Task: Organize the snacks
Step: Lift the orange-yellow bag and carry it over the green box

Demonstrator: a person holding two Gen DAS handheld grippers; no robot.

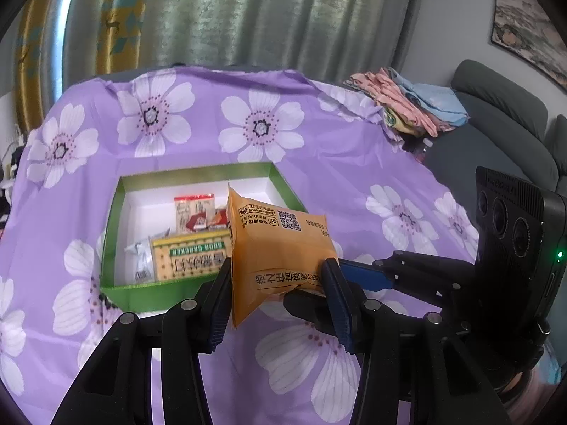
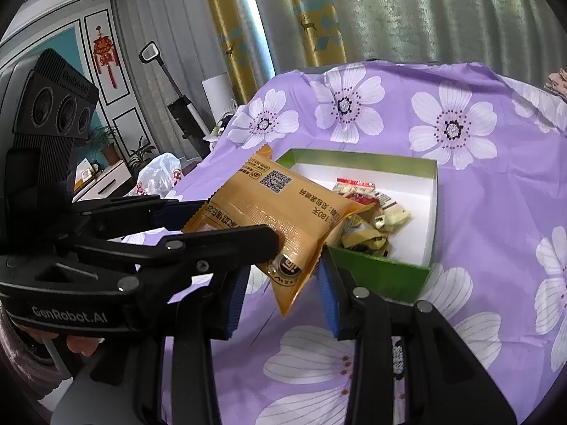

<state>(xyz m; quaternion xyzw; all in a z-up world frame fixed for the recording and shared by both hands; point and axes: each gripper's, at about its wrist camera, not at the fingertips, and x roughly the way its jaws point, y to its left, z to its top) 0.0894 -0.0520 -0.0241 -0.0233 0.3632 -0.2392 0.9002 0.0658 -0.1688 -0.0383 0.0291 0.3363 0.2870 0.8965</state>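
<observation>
An orange snack packet [image 1: 276, 251] is held upright above the purple flowered cloth, just in front of a green open box [image 1: 117, 212]. My left gripper [image 1: 278, 276] is shut on the packet's lower part. The box holds a cracker pack [image 1: 187, 258] and several small wrapped snacks. In the right wrist view the packet [image 2: 280, 209] hangs in the left gripper's black fingers [image 2: 219, 241]. My right gripper [image 2: 283, 297] is open, its jaws on either side of the packet's lower corner, not pressing it. The box [image 2: 389, 272] lies just beyond.
A table under a purple flowered cloth [image 1: 319, 163] fills both views. Folded clothes [image 1: 407, 102] lie at its far right edge, next to a grey sofa [image 1: 496, 120]. Curtains hang behind. A white plastic bag [image 2: 159, 177] and a vacuum stand left of the table.
</observation>
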